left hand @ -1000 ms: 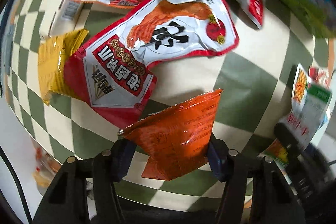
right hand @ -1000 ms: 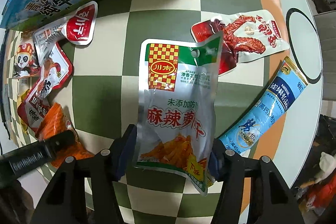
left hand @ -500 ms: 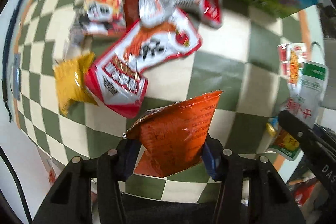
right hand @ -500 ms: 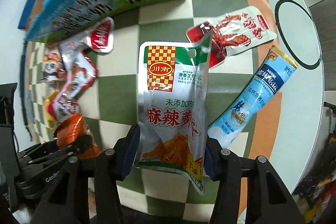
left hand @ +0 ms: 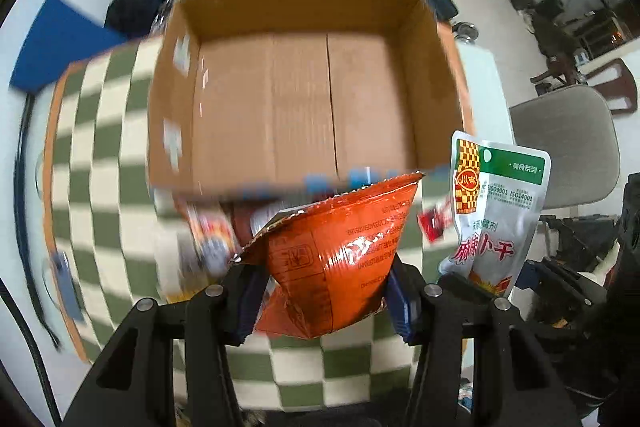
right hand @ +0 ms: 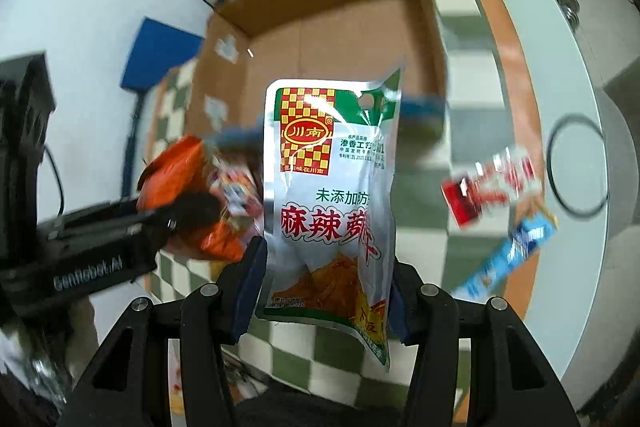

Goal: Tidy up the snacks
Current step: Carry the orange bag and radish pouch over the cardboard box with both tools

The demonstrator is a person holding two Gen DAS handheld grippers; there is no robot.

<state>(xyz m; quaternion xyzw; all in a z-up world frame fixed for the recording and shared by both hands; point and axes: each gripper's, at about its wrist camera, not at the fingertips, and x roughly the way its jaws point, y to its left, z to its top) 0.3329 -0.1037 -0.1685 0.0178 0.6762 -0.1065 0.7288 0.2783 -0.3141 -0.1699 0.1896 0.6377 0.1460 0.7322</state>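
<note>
Both tools have risen since earlier; open cardboard box (left hand: 304, 99) now in view. Left tool (left hand: 324, 291), jaws just tightened, clamps orange packet (left hand: 332, 259) above checkered tabletop (left hand: 100, 155). Right tool (right hand: 320, 283) clamps silver pouch (right hand: 332, 195) before box.

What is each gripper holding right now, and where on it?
The left gripper pinches the orange snack packet across its lower end. The right gripper pinches the silver-and-green pouch by the side edges of its lower part.
</note>
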